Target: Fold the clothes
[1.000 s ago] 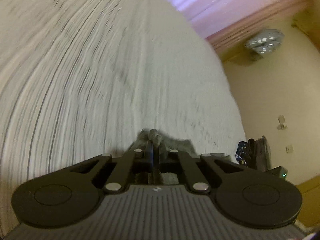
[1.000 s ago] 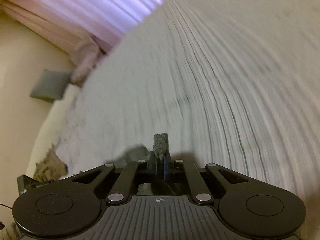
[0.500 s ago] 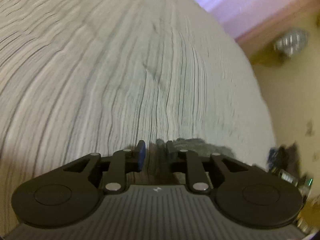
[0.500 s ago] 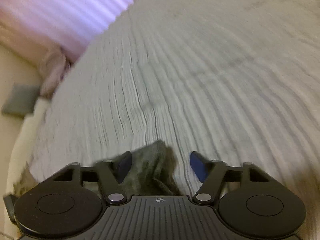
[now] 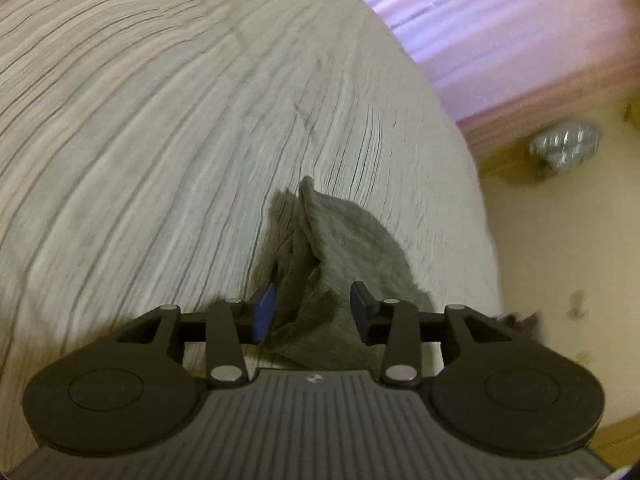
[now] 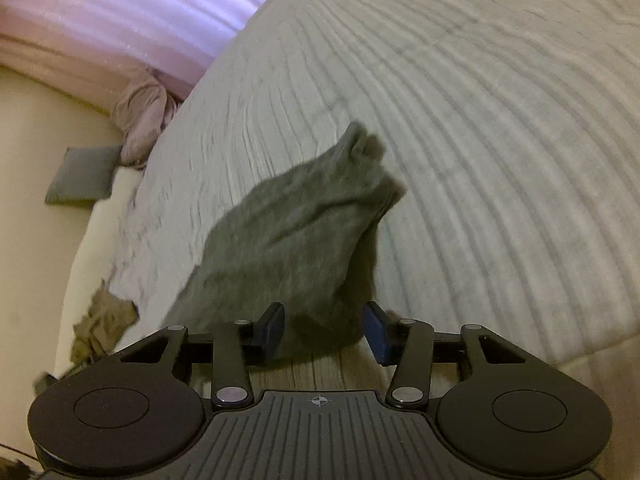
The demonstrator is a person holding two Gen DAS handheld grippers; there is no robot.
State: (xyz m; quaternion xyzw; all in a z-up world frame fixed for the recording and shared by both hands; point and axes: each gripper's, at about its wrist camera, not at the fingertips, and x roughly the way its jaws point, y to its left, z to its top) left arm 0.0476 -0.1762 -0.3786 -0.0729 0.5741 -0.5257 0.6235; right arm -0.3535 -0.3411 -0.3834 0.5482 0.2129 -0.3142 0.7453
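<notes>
The left gripper (image 5: 313,312) is standing partly open, its jaws having just been widening, with the grey garment (image 5: 348,248) lying loose between and ahead of its pads on the ribbed bedspread (image 5: 160,120). The right gripper (image 6: 325,330) is gaping too, its jaws having just been narrowing, gripping nothing; the same grey cloth (image 6: 296,232) is sitting just ahead of it.

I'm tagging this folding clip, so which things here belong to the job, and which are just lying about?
Job:
- grey cloth, lying on the bed
- left claw, open, jaws just been opening, cloth between them
- right claw, open, jaws just closed a little

Lying about:
- grey cushion
- pink bundle
- brown garment
- curtain
</notes>
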